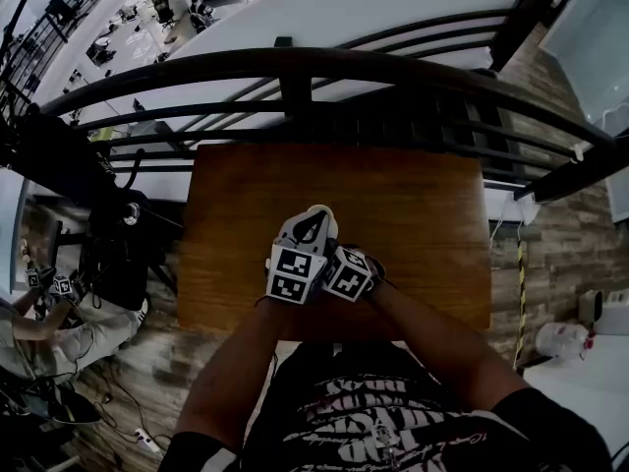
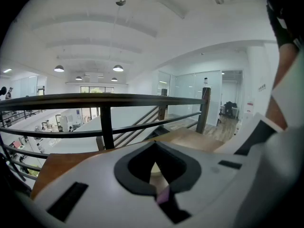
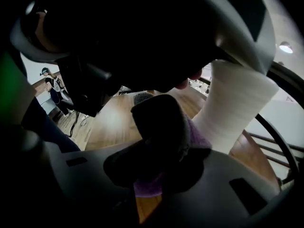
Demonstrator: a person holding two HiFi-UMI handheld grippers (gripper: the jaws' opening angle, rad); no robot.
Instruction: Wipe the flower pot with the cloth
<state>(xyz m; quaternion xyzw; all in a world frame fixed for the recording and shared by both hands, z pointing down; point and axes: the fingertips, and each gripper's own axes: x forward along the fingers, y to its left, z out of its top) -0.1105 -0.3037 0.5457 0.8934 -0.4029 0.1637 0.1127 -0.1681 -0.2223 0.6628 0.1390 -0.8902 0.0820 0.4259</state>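
– purple cloth (image 3: 151, 185) is bunched in my right gripper (image 3: 159, 141). the jaws are closed partway down on the wad, a firm pinch, w/ a lump poking out front as the wiping face.
– and the flower pot, where's it at?
– the flower pot (image 3: 235, 110) is right beside that wad, on its right in the right gripper view. cloth edge looks to be touching the wall. it's over the wooden table (image 1: 423, 224), close in front of me. can't tell if the base rests on the wood bc my gripper body hides it.
– why's the left one up top?
– to steady it, i reckon. the left gripper (image 2: 154, 170) has its jaws nearly together w/ a cream sliver of pot between them. i read that as a clamp on the rim, tho the view's tight. holding from above leaves the side wall free for the cloth.
– how's the pot look?
– white, matte, tall-ish, seems to narrow toward the bottom. fine horizontal ribbing all over the wall, and no dirt i can make out. ribs prob want strokes along them w/ light pressure, since it's only pinned at the rim and could tip.
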